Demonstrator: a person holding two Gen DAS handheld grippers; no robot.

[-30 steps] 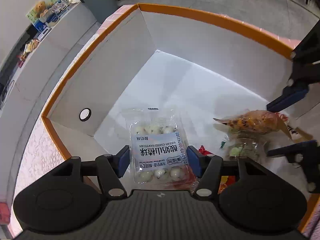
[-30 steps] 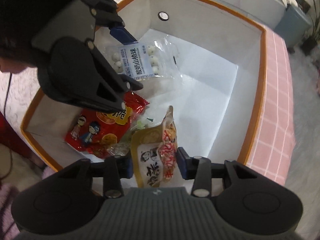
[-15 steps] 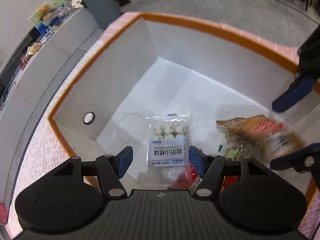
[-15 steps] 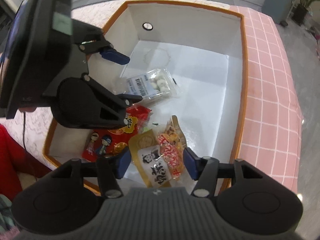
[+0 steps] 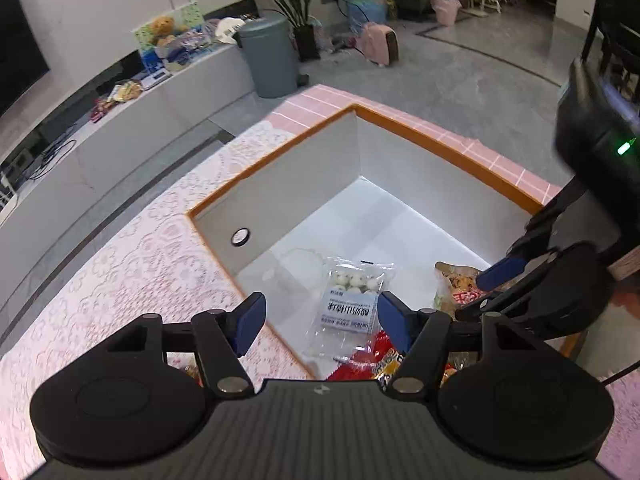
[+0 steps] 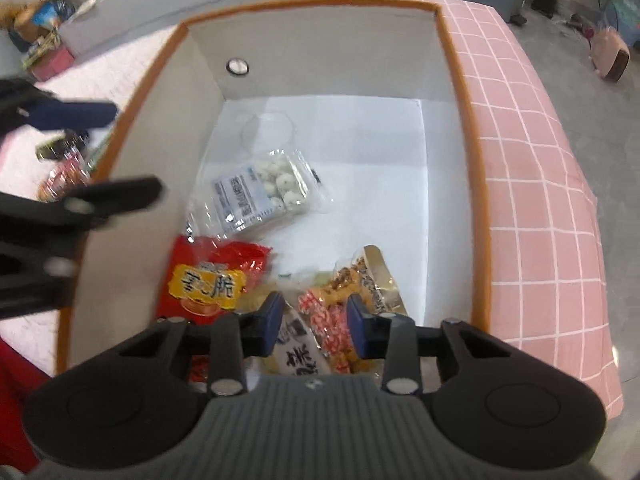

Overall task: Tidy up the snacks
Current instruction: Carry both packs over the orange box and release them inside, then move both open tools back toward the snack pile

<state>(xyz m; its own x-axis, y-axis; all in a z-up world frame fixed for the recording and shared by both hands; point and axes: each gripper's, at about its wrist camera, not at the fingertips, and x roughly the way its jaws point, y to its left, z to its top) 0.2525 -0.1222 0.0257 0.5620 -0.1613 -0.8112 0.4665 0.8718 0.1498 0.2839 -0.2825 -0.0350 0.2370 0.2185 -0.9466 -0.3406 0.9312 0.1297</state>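
Snacks lie inside the box (image 6: 460, 92): hawthorn-ball packet (image 6: 262, 196) mid-floor, light, crinkly, slippery, best pinched at its edge. Left hand-held gripper (image 5: 320, 320) gapes empty; right hand-held gripper (image 6: 314, 322) straddles the peanut bag (image 6: 340, 312), apparently unclamped.

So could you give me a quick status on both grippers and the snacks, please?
Left gripper open, empty, above the box. Right gripper open around the gold pack. Hawthorn pack on box floor. Nothing blocking.

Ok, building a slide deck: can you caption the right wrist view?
Right gripper open over a peanut snack bag inside the orange-rimmed box, beside a red packet and yogurt hawthorn balls.
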